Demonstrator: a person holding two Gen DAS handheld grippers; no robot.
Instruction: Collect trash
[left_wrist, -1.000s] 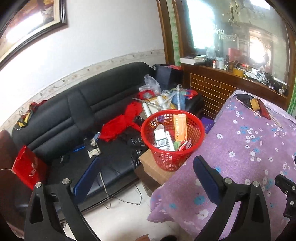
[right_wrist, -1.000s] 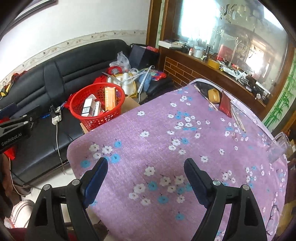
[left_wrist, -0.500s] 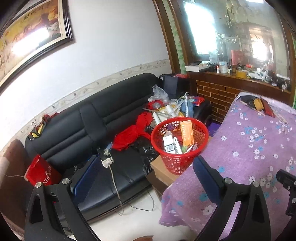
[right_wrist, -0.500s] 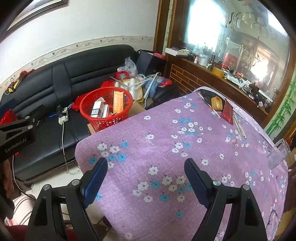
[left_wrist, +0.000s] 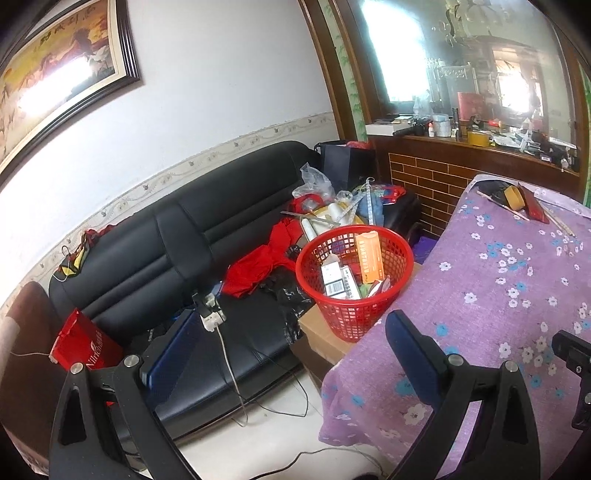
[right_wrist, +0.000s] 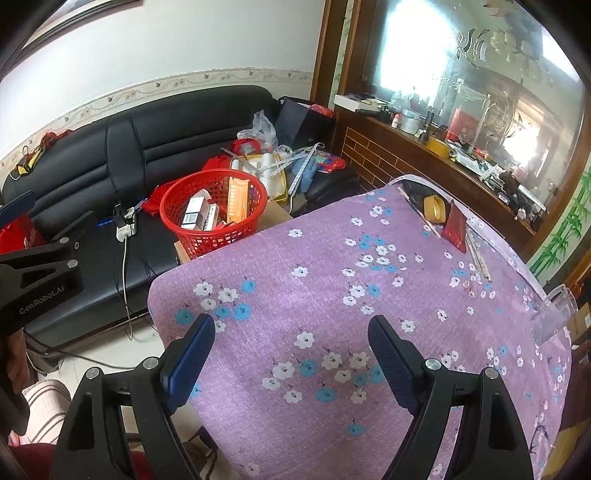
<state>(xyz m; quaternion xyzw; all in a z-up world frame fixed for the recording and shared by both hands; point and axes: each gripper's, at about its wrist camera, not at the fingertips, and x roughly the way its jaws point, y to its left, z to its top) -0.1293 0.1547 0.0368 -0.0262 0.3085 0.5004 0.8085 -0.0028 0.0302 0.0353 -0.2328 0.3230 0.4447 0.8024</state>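
Note:
A red mesh basket (left_wrist: 400, 264) (right_wrist: 177, 199) stands on a cardboard box beside the table's left edge. It holds several discarded cartons, among them a tall orange box (left_wrist: 368, 256) (right_wrist: 238, 199). My left gripper (left_wrist: 291, 332) is open and empty, held high over the sofa and table corner. My right gripper (right_wrist: 291, 341) is open and empty above the purple floral tablecloth (right_wrist: 369, 295). The left gripper's body (right_wrist: 40, 273) shows at the left of the right wrist view.
A black sofa (left_wrist: 166, 251) carries red cloth, a power strip (left_wrist: 211, 315), a red bag and clutter. A tape roll (right_wrist: 434, 208), a red packet (right_wrist: 455, 229) and sticks lie at the table's far end. A clear jug (right_wrist: 554, 314) stands at its right edge.
Both grippers have risen and pulled back from the basket and table; the scene looks smaller and farther away. Both stay open and empty.

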